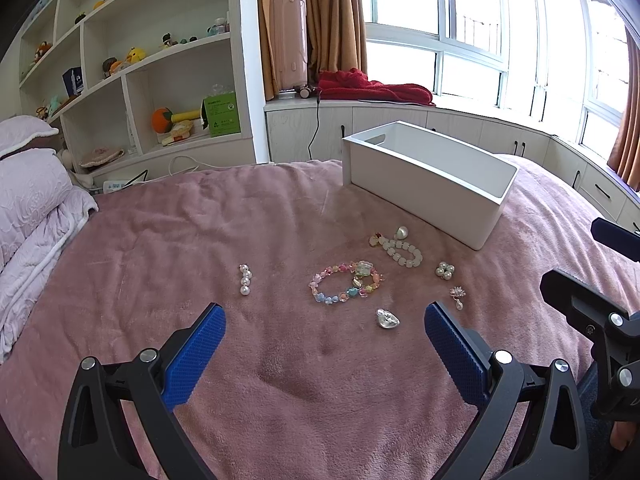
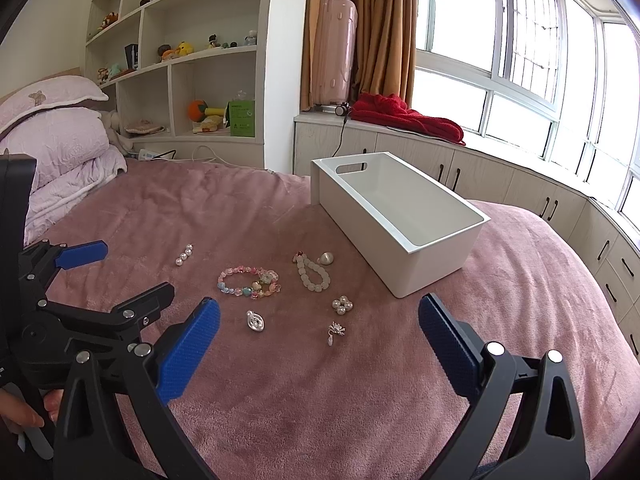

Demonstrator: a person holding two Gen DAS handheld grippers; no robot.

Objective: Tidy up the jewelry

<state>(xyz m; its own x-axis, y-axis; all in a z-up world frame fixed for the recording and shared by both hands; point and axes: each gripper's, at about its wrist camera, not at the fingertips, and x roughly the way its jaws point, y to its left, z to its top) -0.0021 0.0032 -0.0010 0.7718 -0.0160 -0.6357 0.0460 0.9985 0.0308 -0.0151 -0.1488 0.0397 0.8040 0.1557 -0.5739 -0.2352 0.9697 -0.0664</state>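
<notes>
Several jewelry pieces lie on the pink blanket (image 1: 200, 220). A pastel bead bracelet (image 1: 345, 283) (image 2: 248, 281) is in the middle. A white bead bracelet (image 1: 402, 253) (image 2: 314, 272) lies beyond it beside a pearl piece (image 1: 401, 232) (image 2: 327, 258). A pearl bar clip (image 1: 244, 279) (image 2: 184, 255) lies left. A pearl cluster (image 1: 444, 270) (image 2: 342, 305), a flower earring (image 1: 457, 296) (image 2: 335, 331) and a silver charm (image 1: 387, 318) (image 2: 256, 321) lie nearer. An empty white box (image 1: 428, 178) (image 2: 400, 216) stands behind. My left gripper (image 1: 325, 320) is open and empty. My right gripper (image 2: 319, 312) is open and empty.
Folded pink quilts (image 1: 32, 200) (image 2: 60, 152) lie at the left of the bed. Shelves with toys (image 1: 152, 60) stand behind. A window seat holds a red cloth (image 1: 372, 88) and a pink suitcase (image 1: 288, 36). The left gripper body (image 2: 80, 312) shows at the right view's left edge.
</notes>
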